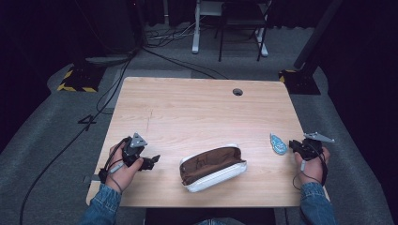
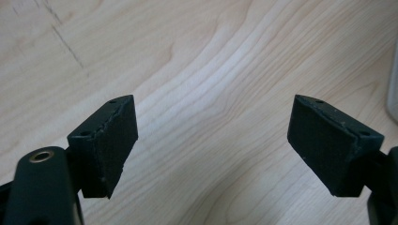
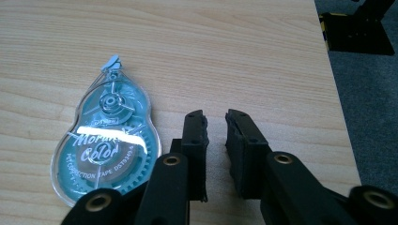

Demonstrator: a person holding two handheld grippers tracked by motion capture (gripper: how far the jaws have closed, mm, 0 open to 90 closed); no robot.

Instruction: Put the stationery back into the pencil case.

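Correction tape (image 3: 107, 151) | just beside R hand-held gripper (image 3: 216, 117), nearly closed, empty | L hand-held gripper (image 2: 212, 136) wide, empty

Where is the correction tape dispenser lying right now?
In the high view the correction tape dispenser lies flat near the table's right edge, just left of the right tongs and well right of the open pencil case.

I'm seeing a teal correction tape dispenser (image 3: 107, 151) lying flat near the table's right edge, its tip pointing away from me. A brown pouch with white trim (image 1: 212, 167) is lying open near the front edge, well apart from it.
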